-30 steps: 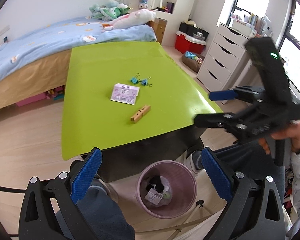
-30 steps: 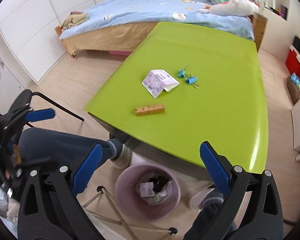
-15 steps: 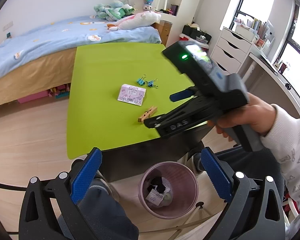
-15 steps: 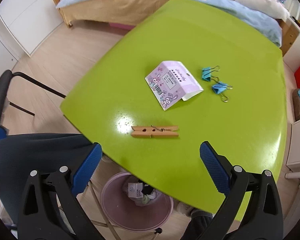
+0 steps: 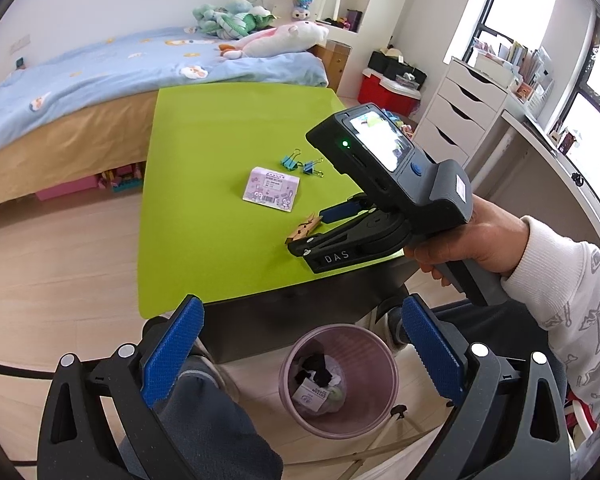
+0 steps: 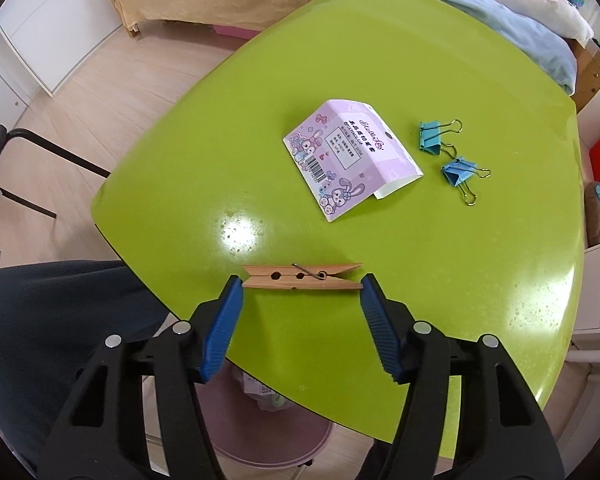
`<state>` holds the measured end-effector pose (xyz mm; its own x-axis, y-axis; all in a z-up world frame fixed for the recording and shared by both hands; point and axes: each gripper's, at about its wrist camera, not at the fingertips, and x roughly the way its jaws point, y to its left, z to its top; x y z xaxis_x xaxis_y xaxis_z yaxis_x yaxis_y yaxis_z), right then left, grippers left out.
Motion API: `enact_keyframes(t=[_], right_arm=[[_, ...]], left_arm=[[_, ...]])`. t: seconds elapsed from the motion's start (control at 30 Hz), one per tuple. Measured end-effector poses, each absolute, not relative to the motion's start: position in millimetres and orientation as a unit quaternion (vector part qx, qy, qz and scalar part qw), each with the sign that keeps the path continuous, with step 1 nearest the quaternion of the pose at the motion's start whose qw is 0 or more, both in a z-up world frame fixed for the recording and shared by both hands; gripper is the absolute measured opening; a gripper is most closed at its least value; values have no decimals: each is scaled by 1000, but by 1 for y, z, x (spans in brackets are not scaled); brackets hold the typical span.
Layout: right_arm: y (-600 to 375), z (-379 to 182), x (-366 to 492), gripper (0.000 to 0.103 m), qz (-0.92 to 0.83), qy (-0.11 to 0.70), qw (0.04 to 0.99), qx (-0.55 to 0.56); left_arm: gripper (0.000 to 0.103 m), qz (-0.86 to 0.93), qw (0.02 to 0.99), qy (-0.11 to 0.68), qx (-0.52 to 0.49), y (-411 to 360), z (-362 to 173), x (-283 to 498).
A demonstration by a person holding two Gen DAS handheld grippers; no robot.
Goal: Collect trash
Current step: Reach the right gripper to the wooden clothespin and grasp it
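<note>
Bearing "DAS": right gripper (image 5: 305, 235)

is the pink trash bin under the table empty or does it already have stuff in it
Not empty. The left wrist view shows the pink bin holding dark scraps and a printed white wrapper at its bottom.

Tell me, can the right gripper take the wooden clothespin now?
Probably yes. The right gripper is open, its fingers flank the ends of the wooden clothespin on the green table, and nothing lies between.

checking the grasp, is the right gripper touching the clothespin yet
Cannot tell: in the right wrist view the right gripper brackets the clothespin end to end, no clear gap or contact.
</note>
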<state>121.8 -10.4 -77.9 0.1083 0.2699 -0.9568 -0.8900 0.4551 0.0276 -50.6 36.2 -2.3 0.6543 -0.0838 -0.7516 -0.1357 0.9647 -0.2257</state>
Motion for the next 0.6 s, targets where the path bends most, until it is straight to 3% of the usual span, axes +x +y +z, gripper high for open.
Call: enact_keyframes(t=[0.6], right_arm=[[-68, -40, 128, 60, 426, 505, 718, -218]], left_arm=[[95, 1, 905, 413, -101, 54, 8, 7]])
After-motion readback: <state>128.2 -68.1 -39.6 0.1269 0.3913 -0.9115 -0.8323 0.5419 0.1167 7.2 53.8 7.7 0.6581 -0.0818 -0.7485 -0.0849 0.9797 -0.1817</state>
